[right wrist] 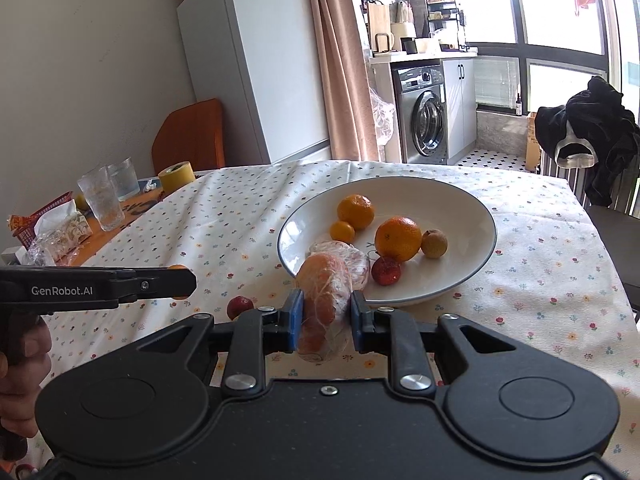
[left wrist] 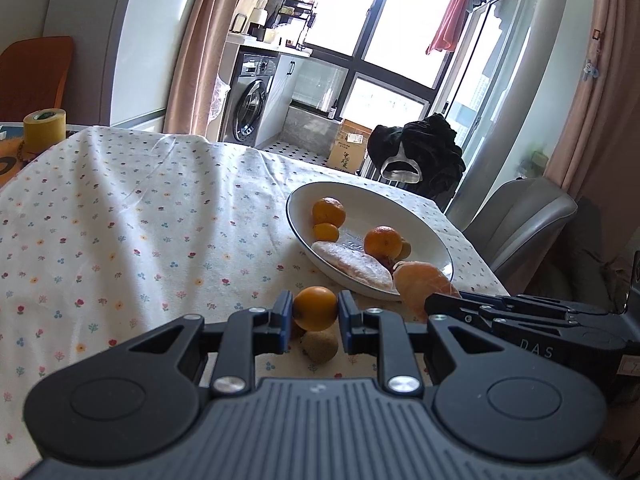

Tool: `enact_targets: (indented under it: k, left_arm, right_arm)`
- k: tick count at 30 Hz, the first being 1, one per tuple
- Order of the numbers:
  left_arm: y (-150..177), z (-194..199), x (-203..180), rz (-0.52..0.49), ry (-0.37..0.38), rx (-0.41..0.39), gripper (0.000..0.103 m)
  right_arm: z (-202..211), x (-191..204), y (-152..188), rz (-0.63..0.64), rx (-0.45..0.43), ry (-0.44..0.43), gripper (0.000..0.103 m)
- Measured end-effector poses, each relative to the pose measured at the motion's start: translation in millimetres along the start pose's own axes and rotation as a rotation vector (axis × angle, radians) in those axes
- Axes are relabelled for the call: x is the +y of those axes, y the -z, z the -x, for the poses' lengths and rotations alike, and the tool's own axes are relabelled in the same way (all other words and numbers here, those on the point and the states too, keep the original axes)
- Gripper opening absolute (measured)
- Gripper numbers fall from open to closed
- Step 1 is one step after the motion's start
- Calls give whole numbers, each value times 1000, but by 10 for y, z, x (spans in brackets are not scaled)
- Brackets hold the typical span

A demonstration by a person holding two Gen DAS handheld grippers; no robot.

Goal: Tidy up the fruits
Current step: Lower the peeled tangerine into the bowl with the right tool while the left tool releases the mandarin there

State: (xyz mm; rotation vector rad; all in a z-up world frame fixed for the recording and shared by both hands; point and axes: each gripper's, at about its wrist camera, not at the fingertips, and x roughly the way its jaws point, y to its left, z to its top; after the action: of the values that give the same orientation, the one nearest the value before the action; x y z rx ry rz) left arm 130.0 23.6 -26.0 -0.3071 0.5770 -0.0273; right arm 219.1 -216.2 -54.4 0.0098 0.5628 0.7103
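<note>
Now orange (left wrist: 315, 308) between left gripper (left wrist: 315, 314) pads

Glossy, seemingly ceramic plate (right wrist: 476, 216) on matt printed cloth (right wrist: 224, 216).

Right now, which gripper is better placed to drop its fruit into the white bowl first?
Right. The right gripper holds the peeled orange fruit beside the white bowl's near rim; the left gripper, holding a small orange, sits farther back.

Oranges (right wrist: 398, 238) five, peeled segments (right wrist: 325, 300) two (one gripped), plate (right wrist: 472, 276) one.
</note>
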Motion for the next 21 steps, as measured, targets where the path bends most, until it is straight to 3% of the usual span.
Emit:
enact_targets:
  k: [21]
  left_arm:
    - [-271, -290, -164, 9, 20, -27, 22]
  right_arm:
    - [-73, -325, -203, -58, -50, 52, 22]
